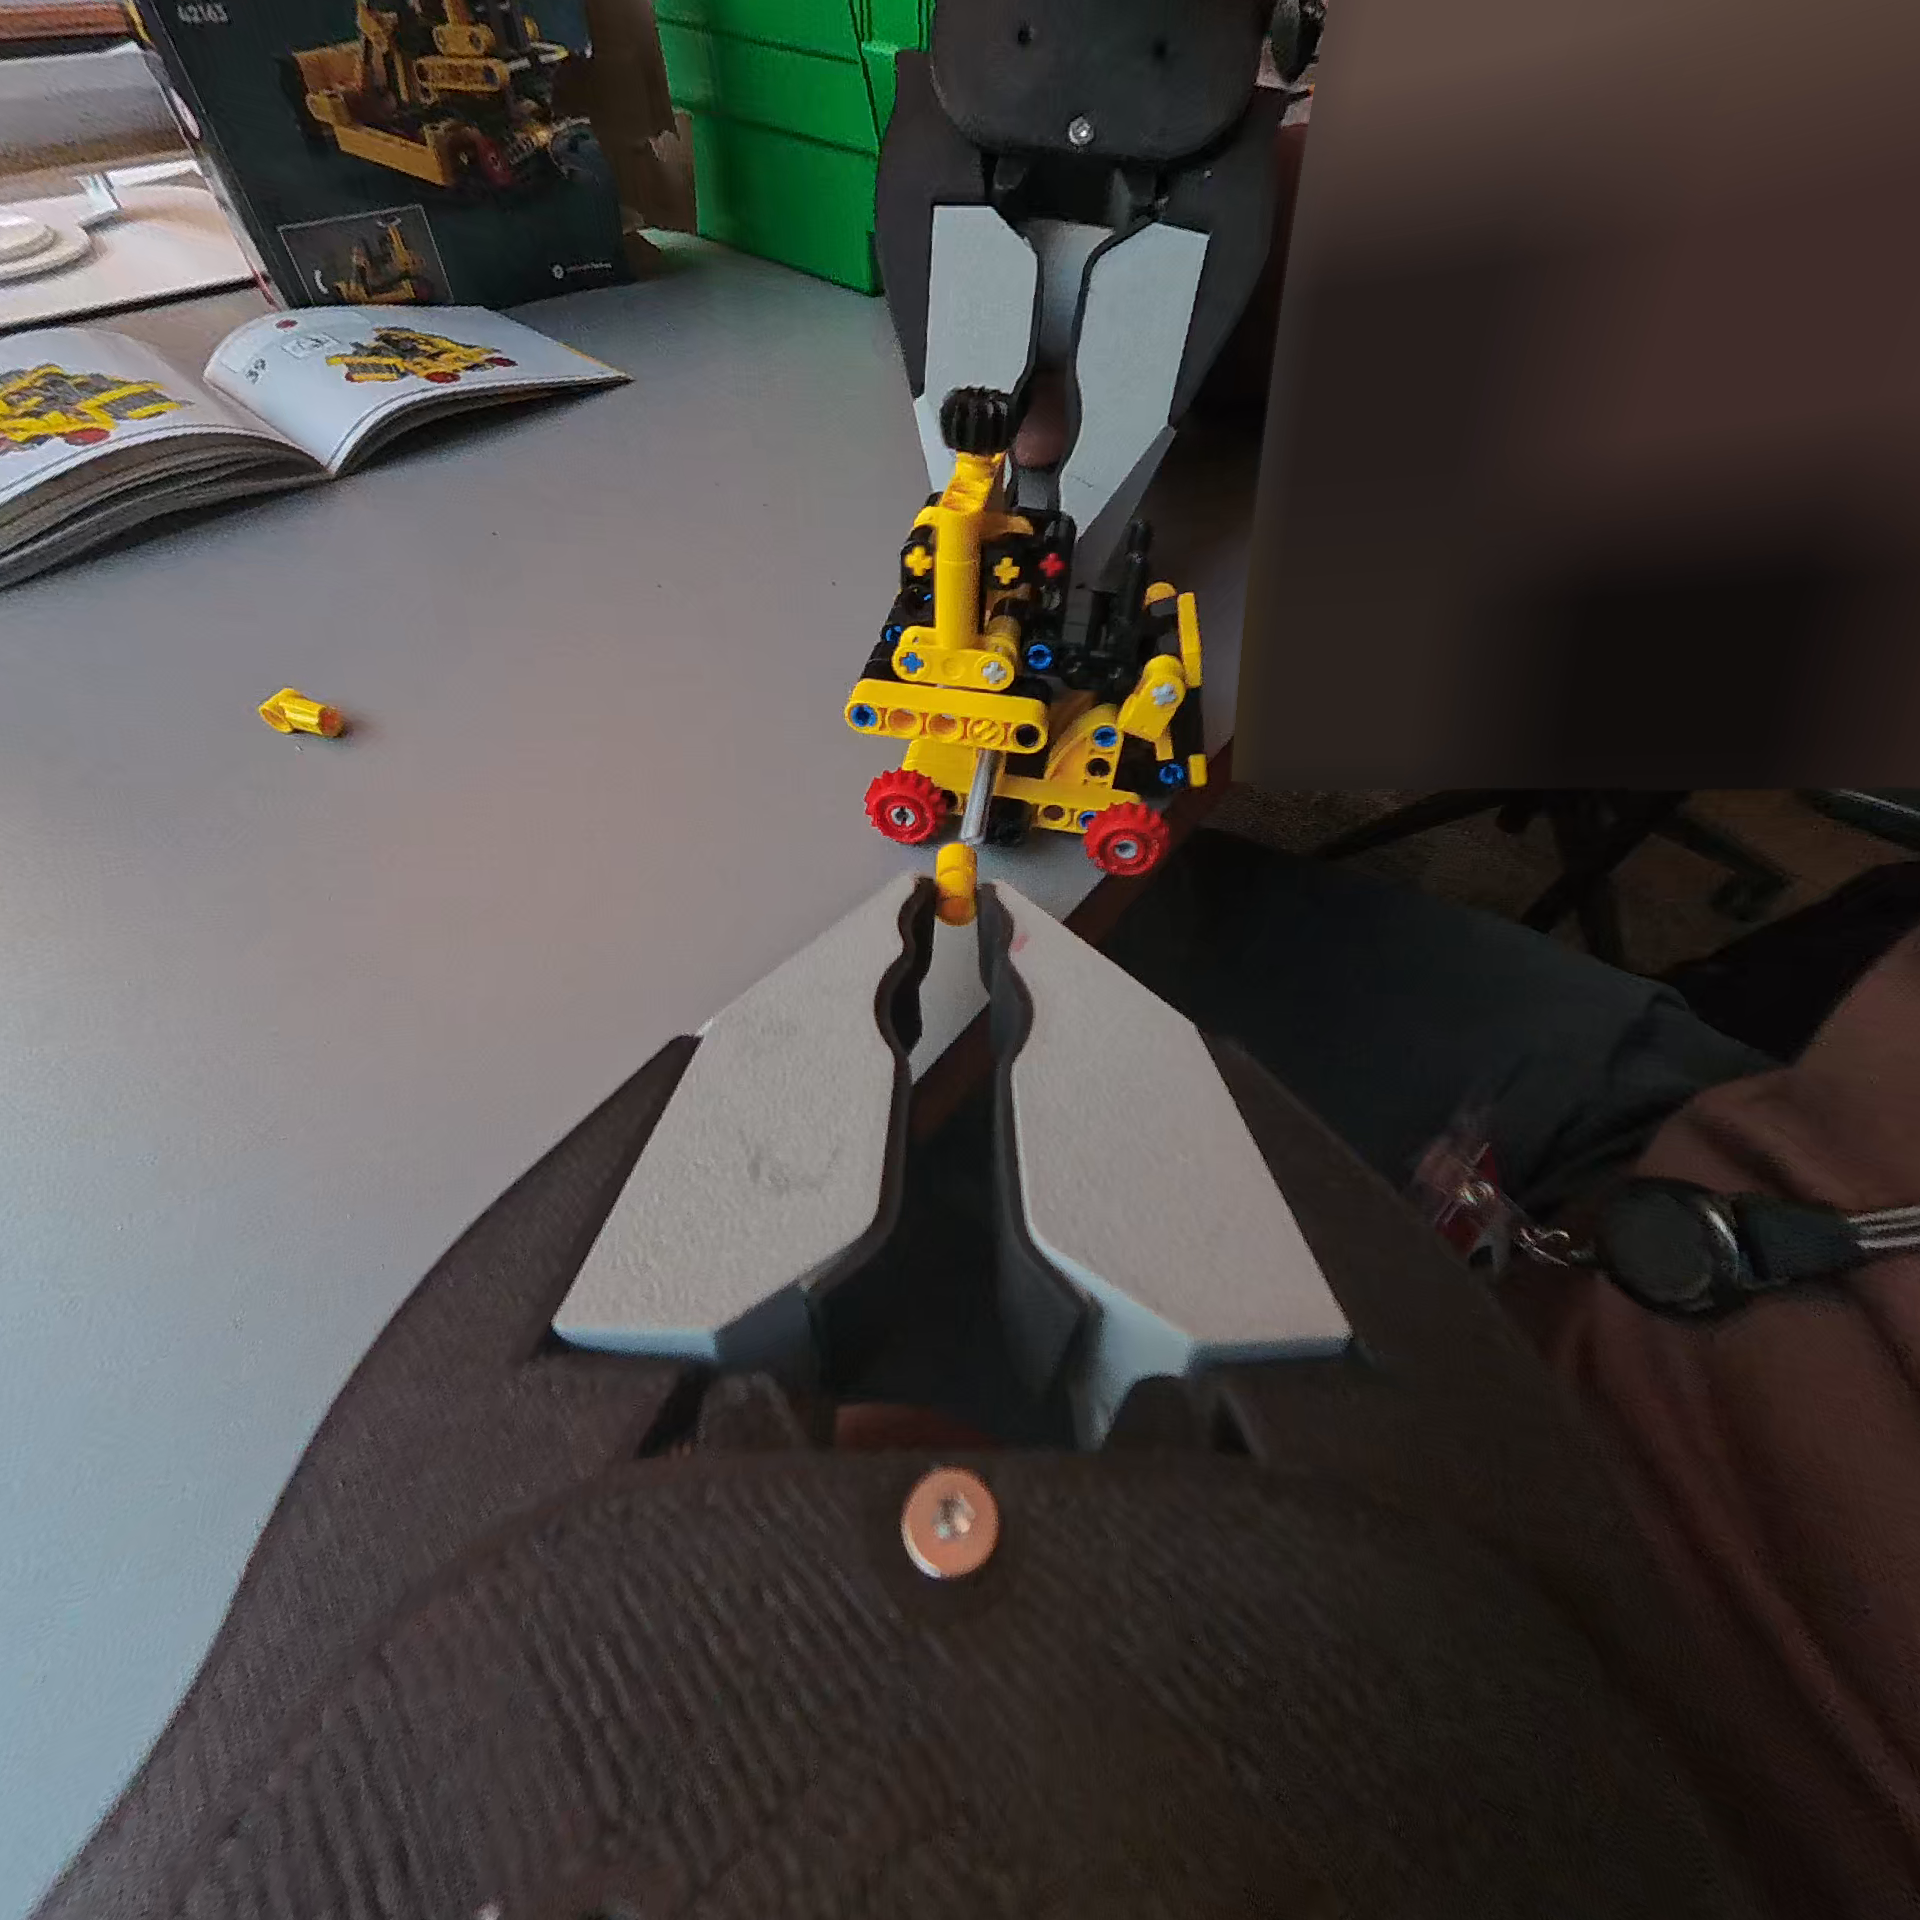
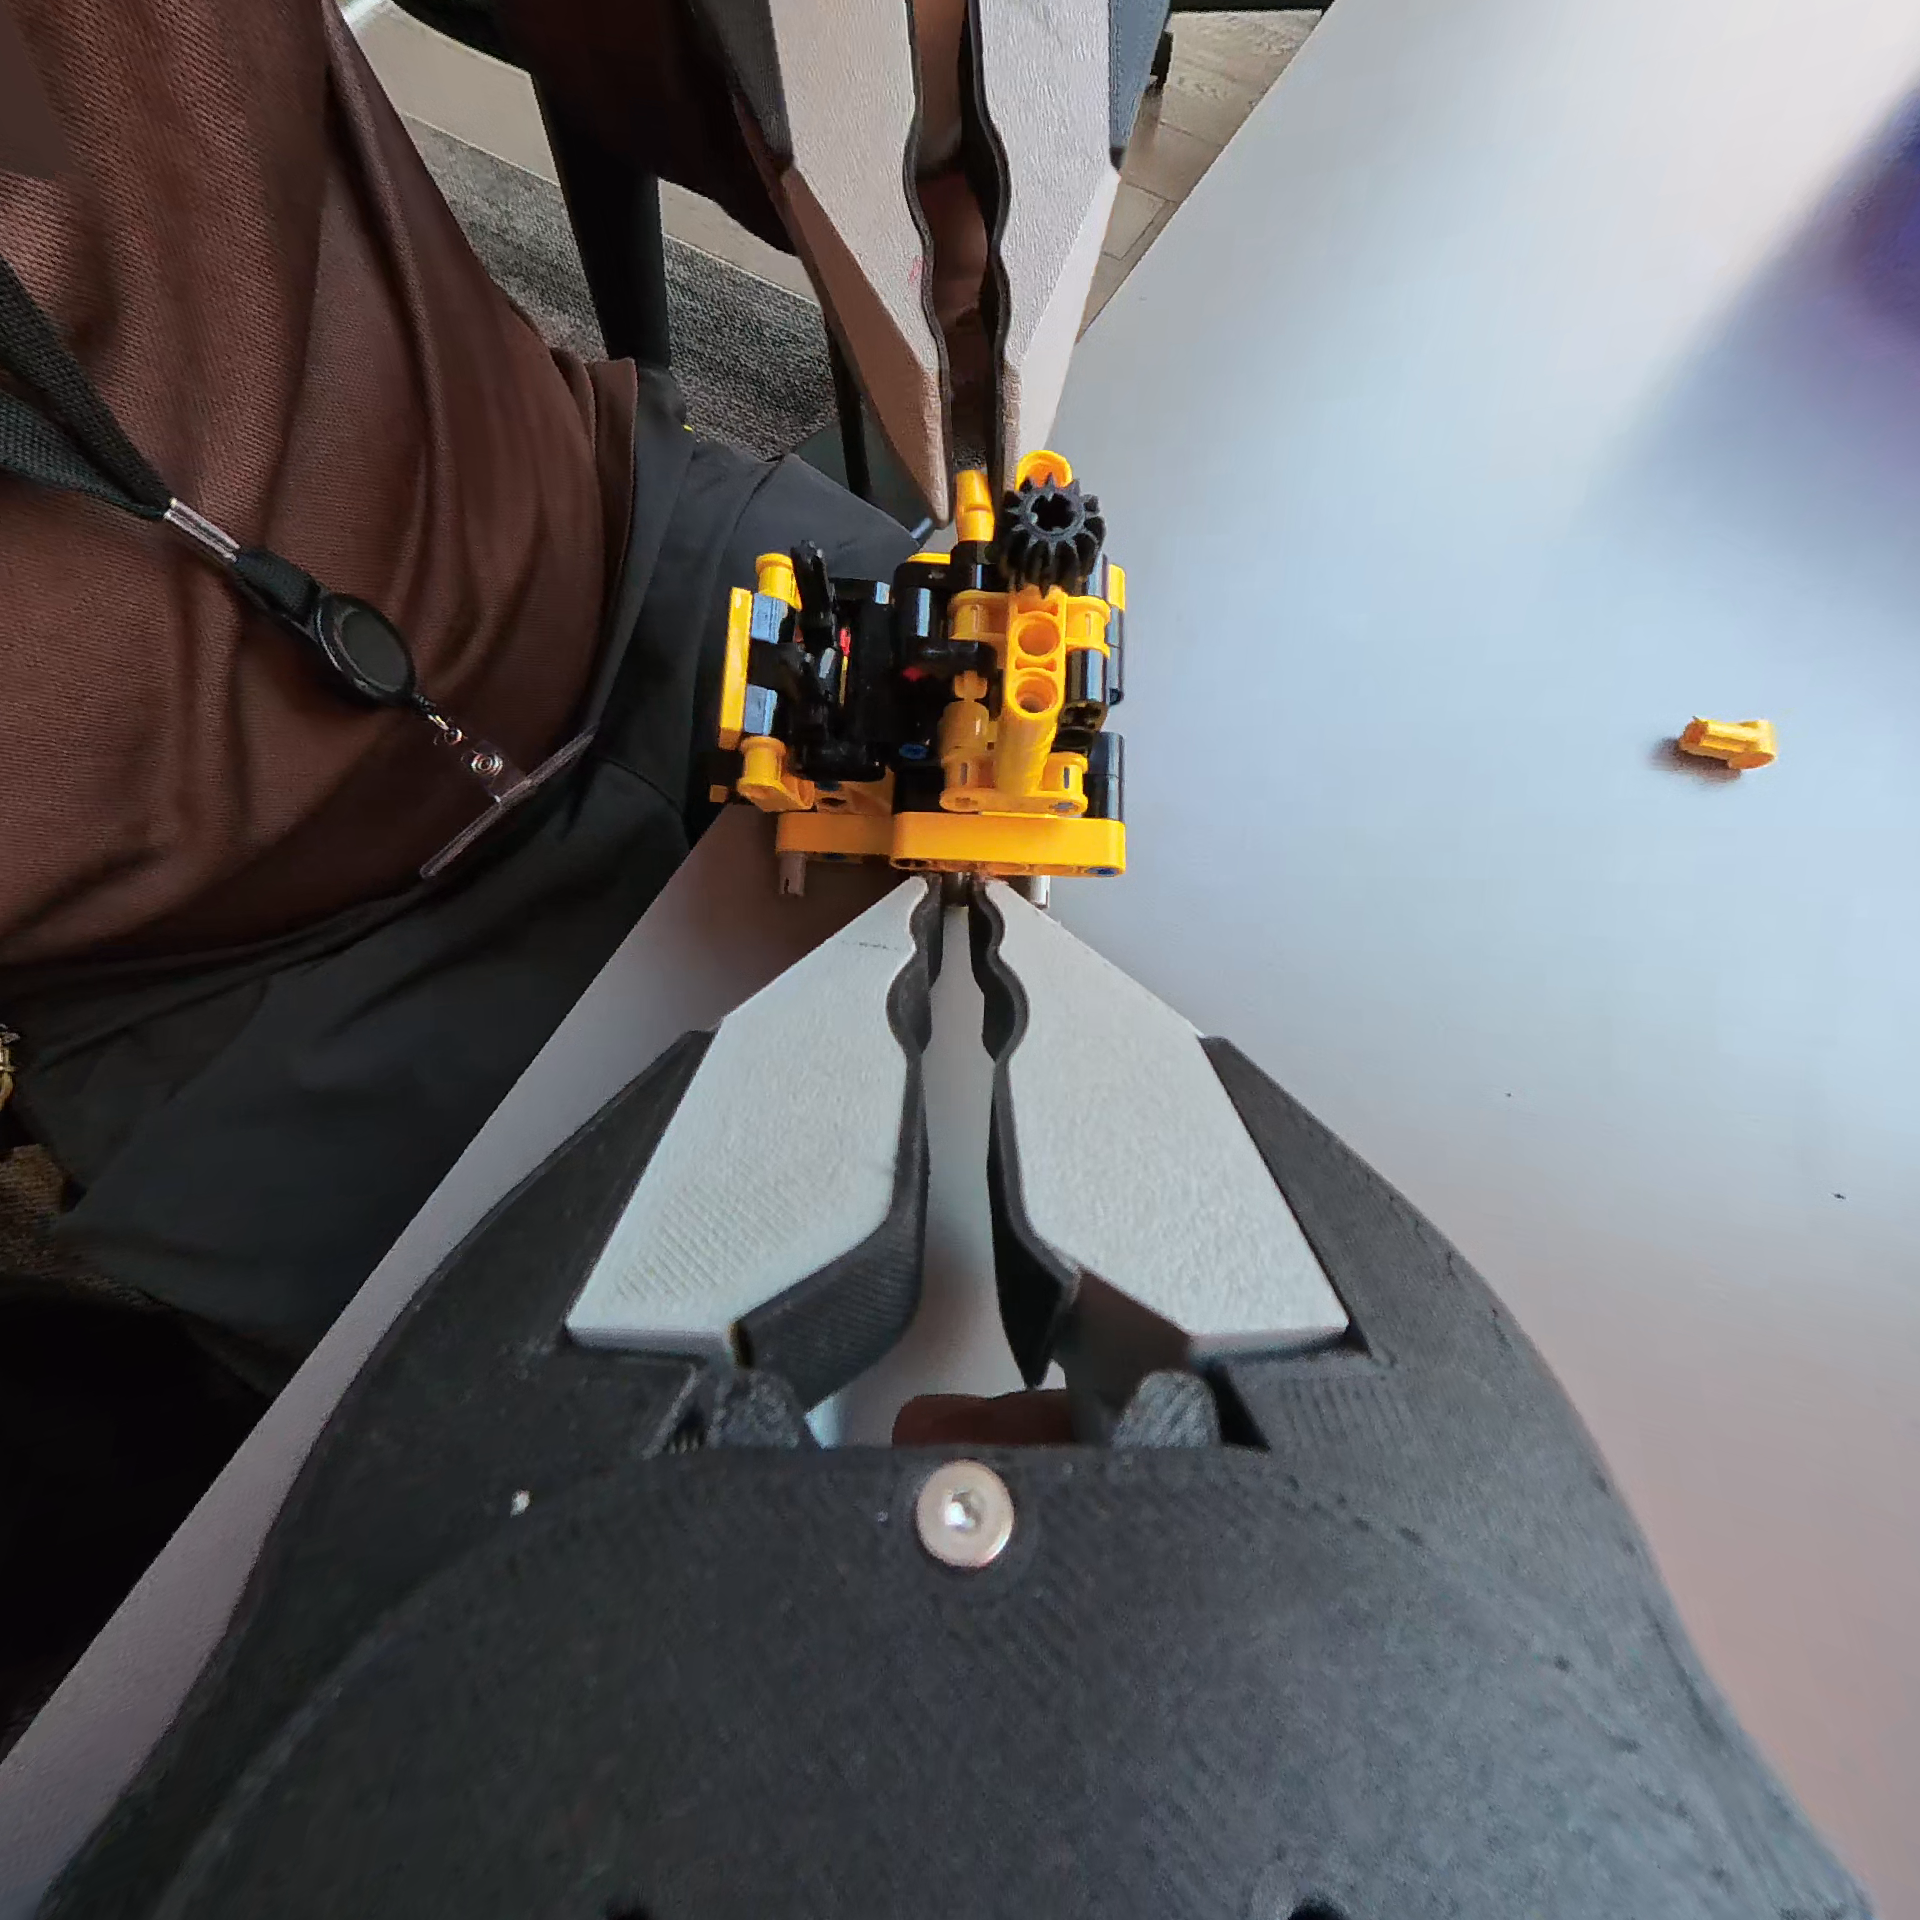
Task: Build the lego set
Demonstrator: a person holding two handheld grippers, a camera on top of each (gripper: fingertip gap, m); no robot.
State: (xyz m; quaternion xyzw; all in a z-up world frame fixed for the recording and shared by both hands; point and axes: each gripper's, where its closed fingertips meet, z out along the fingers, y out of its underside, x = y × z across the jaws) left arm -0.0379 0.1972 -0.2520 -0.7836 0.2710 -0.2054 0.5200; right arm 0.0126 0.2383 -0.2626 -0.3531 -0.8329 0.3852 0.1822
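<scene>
Left hand-held gripper (image 1: 954, 896) pinching yellow connector (image 1: 954, 871), lego model (image 1: 1023, 686) upright

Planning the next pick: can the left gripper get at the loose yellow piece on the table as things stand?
Probably not right away. The left gripper is shut on a yellow connector at the model. The loose piece lies alone on bare table, so the path is free once it lets go.
</scene>
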